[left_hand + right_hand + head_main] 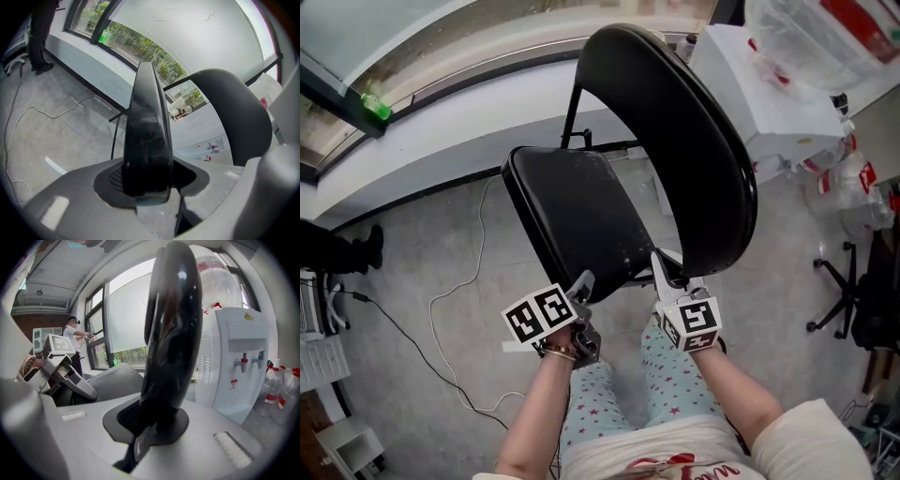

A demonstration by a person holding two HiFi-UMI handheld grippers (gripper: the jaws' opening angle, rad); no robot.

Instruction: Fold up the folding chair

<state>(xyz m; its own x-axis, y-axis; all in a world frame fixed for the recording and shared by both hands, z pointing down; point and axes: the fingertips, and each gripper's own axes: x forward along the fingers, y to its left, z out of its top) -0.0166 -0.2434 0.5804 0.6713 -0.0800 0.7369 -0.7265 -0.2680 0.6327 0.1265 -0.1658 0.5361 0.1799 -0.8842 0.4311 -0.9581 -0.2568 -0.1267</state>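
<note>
Not yet folded, chair (619,202) on floor (422,253) just ahead. Clamped tight: left tool (581,283) on seat (567,211) edge, right tool (661,272) on backrest (684,141) rim — seemingly to swing both together.

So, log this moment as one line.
left gripper: shut on seat | right gripper: shut on backrest | fold: not yet done

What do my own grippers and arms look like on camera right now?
Left gripper and right gripper: pale grey jaws with dark ribbed pads, each carrying a white cube with black square markers. Arms are bare below a short-sleeved white top; a bracelet circles the left wrist.
</note>
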